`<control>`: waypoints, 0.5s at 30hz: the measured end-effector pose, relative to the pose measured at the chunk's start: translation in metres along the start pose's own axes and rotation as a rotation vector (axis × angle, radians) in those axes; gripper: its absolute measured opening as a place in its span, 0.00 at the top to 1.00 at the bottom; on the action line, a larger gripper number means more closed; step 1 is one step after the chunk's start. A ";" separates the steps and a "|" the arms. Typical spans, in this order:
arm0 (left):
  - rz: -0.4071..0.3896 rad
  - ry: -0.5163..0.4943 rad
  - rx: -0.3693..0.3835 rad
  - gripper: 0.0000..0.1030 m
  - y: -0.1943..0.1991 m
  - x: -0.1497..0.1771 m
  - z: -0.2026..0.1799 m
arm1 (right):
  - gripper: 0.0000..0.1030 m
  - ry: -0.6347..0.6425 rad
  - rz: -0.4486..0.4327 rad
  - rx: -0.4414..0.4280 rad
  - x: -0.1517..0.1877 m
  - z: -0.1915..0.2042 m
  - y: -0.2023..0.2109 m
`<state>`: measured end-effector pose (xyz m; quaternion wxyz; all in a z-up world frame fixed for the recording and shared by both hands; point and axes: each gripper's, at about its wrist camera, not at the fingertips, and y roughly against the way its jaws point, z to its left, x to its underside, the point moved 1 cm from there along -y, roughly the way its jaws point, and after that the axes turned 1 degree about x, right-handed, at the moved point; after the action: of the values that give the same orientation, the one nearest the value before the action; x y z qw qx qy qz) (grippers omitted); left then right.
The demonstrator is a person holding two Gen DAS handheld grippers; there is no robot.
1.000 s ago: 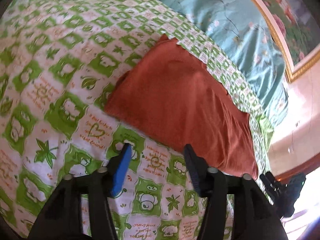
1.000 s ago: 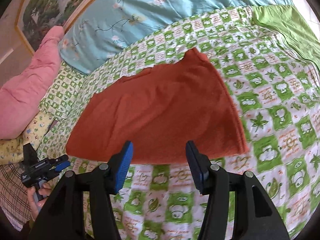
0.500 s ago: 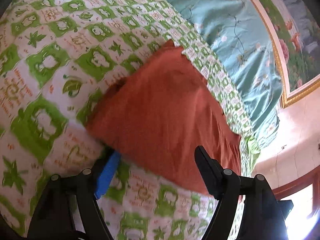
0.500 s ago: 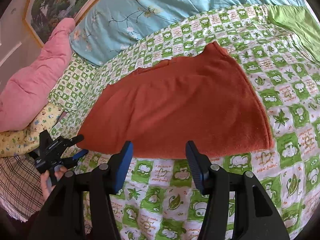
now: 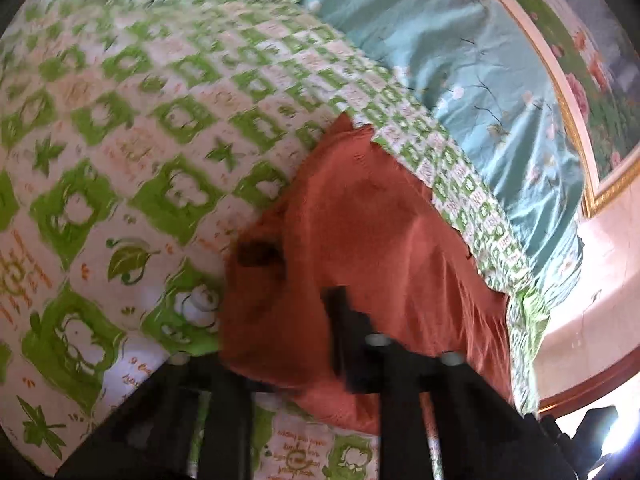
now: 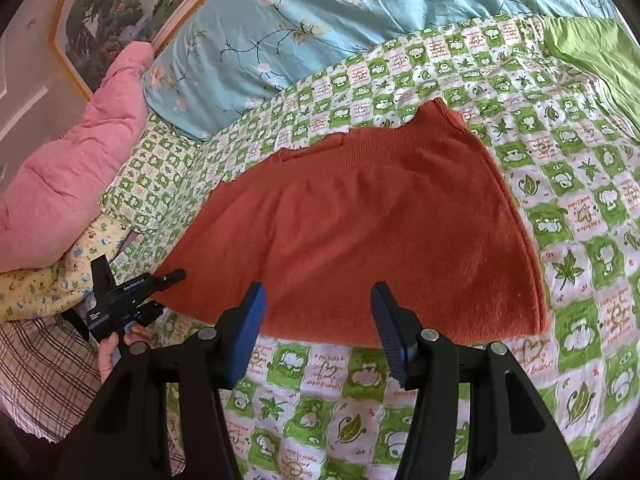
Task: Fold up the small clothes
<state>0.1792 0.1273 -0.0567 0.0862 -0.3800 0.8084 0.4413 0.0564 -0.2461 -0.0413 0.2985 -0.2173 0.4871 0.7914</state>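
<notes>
A rust-orange knit garment (image 6: 368,232) lies spread flat on the green-and-white patterned bedspread (image 6: 580,216). My right gripper (image 6: 318,328) is open and empty, hovering just short of the garment's near hem. In the left wrist view the garment (image 5: 380,248) fills the middle; my left gripper (image 5: 280,344) has closed in on its near left corner, with cloth bunched between the jaws and covering the left finger. That view is blurred. The left gripper also shows in the right wrist view (image 6: 160,280) at the garment's left corner.
A light blue floral quilt (image 6: 360,12) lies along the far side of the bed. A pink pillow (image 6: 76,160) and a yellow printed cloth (image 6: 48,280) sit at the left. A framed painting (image 6: 132,4) hangs behind. A green sheet (image 6: 600,52) lies at the far right.
My left gripper moved forward onto the garment's near left corner and its jaws narrowed around the cloth. My right gripper drew back and rose slightly, staying open.
</notes>
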 end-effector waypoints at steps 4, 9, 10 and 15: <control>-0.053 -0.132 0.008 0.94 0.015 0.001 -0.040 | 0.46 -0.007 -0.024 -0.003 -0.007 -0.007 0.003; -0.065 -0.308 0.073 0.95 0.020 0.016 -0.113 | 0.46 -0.045 -0.039 -0.023 -0.019 -0.026 0.007; -0.050 -0.356 0.096 0.95 0.018 0.024 -0.134 | 0.46 -0.056 -0.037 -0.028 -0.021 -0.030 0.007; 0.002 -0.509 0.158 0.95 -0.002 0.061 -0.191 | 0.46 -0.134 -0.029 -0.077 -0.039 -0.060 0.009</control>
<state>0.1757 -0.0544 0.0270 0.3156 -0.2481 0.7931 0.4581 0.0814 -0.3135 -0.0364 0.3332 -0.1822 0.4319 0.8181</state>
